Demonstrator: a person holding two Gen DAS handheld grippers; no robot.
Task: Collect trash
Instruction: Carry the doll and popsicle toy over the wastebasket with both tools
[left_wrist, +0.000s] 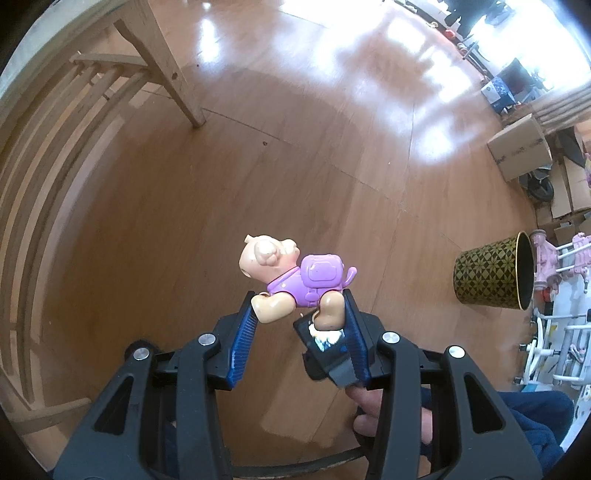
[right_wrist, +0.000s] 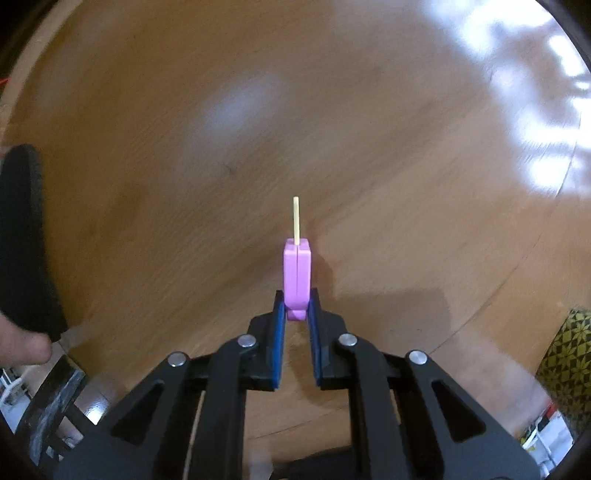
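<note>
My left gripper (left_wrist: 299, 306) pinches the toy pig (left_wrist: 291, 282) by its legs, above the floor (left_wrist: 184, 221). My right gripper (right_wrist: 296, 301), nearly closed, clamps the purple popsicle toy (right_wrist: 296, 277), stick outward.

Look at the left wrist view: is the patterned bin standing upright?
No, the patterned bin lies on its side on the wooden floor, its open mouth facing right.

Left wrist view: toy figure (left_wrist: 291, 280) between the fingers of the left gripper (left_wrist: 299, 314), above the floor (left_wrist: 258, 166). Chair leg (left_wrist: 166, 62) upper left; bin (left_wrist: 495, 271) far right, apparently lying on its side. Cardboard box (left_wrist: 517, 147) beyond it.

Right wrist view: popsicle toy (right_wrist: 296, 275) between the fingers of the right gripper (right_wrist: 296, 310), stick pointing away.
</note>
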